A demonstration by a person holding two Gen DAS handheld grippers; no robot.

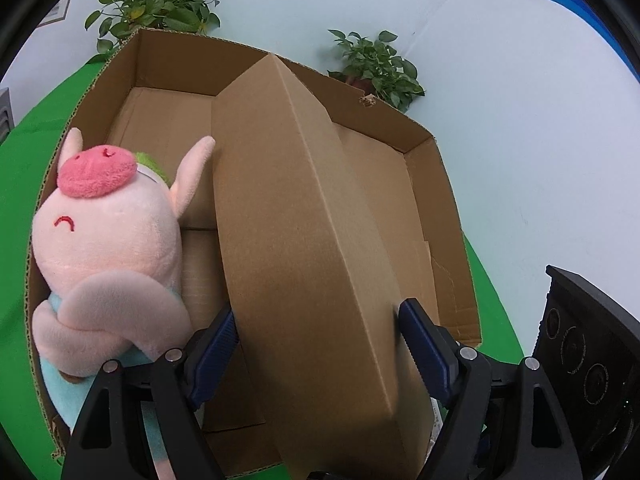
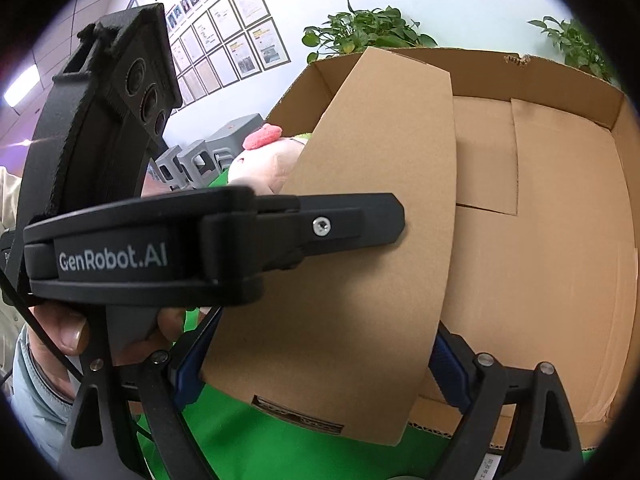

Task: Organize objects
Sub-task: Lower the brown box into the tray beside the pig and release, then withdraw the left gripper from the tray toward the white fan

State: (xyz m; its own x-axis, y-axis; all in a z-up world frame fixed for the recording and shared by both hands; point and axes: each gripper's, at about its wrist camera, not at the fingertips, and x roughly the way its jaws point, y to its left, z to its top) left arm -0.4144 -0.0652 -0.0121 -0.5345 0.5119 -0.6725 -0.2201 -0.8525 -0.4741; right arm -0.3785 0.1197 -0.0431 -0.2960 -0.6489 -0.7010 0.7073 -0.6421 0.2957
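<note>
A flat closed cardboard box [image 1: 304, 240] stands on edge, tilted, over a large open cardboard carton [image 1: 436, 184]. My left gripper [image 1: 320, 348] is shut on the flat box's near end, blue pads on both faces. My right gripper [image 2: 320, 364] is shut on the same flat box [image 2: 372, 240] from its other end. A pink plush pig [image 1: 104, 248] lies inside the carton at its left wall; its snout [image 2: 262, 136] shows behind the flat box in the right wrist view. The left gripper's body [image 2: 200, 240] crosses the right wrist view.
The carton [image 2: 560, 240] rests on a green cloth [image 1: 24, 184]. Two potted plants [image 1: 152, 0] [image 1: 376, 64] stand behind it against a pale wall. Grey stools [image 2: 208, 152] and framed papers on the wall [image 2: 228, 40] are at the left. The right gripper's body [image 1: 584, 340] is at the right.
</note>
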